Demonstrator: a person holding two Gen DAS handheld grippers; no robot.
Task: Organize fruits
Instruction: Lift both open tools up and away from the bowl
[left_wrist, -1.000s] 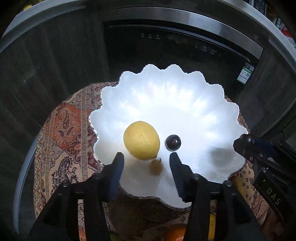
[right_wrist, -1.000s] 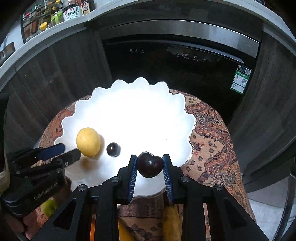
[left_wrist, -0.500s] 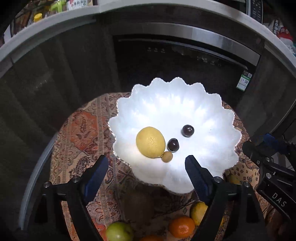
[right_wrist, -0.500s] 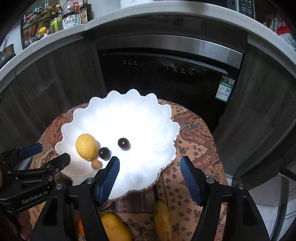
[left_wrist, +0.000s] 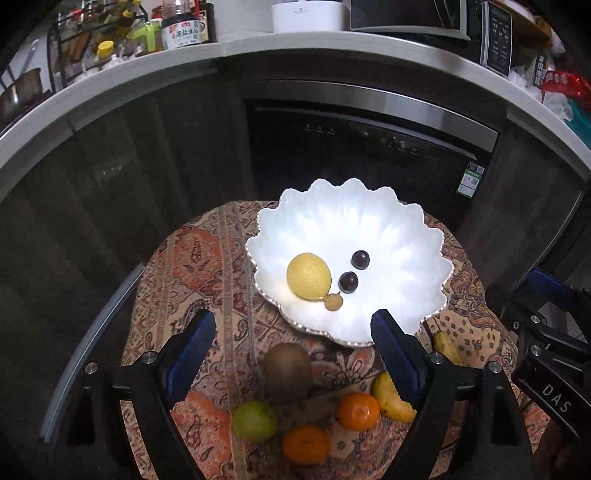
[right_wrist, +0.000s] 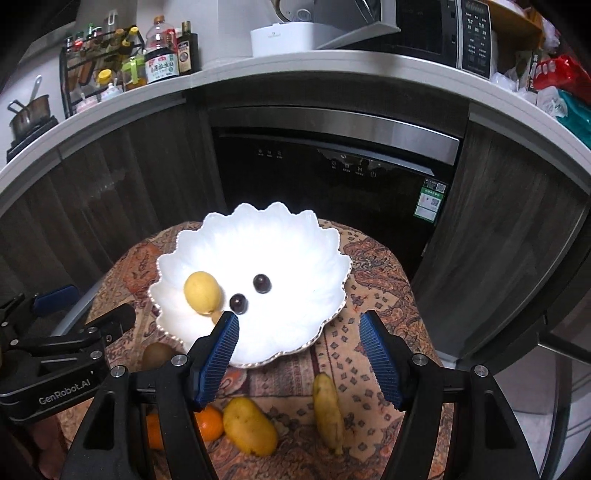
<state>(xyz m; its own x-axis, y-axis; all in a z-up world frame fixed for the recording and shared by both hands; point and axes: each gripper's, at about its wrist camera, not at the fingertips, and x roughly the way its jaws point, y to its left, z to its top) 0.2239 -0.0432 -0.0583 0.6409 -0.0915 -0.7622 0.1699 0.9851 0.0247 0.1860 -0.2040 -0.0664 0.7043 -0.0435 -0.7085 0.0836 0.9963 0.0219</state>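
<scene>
A white scalloped bowl (left_wrist: 388, 229) (right_wrist: 295, 251) stands on a patterned cloth. It holds a lemon (left_wrist: 308, 276) (right_wrist: 202, 292), two dark cherries (left_wrist: 360, 259) (left_wrist: 348, 282) (right_wrist: 262, 283) (right_wrist: 238, 303) and a small tan fruit (left_wrist: 334, 302). On the cloth in front lie a kiwi (left_wrist: 287, 371), a green fruit (left_wrist: 254, 421), two oranges (left_wrist: 357, 411) (left_wrist: 306, 444) and yellow fruits (right_wrist: 249, 425) (right_wrist: 328, 406). My left gripper (left_wrist: 293, 354) is open and empty above the kiwi. My right gripper (right_wrist: 299, 354) is open and empty at the bowl's near rim.
The small table's patterned cloth (left_wrist: 207, 266) ends at a rounded edge on all sides. Behind it stands a dark dishwasher (right_wrist: 332, 173) under a white counter (left_wrist: 295, 48) with bottles and a microwave (right_wrist: 443, 33).
My right gripper let go of a cherry into the bowl and opened. Both grippers have pulled back and up from the bowl. The left gripper has opened wider.
</scene>
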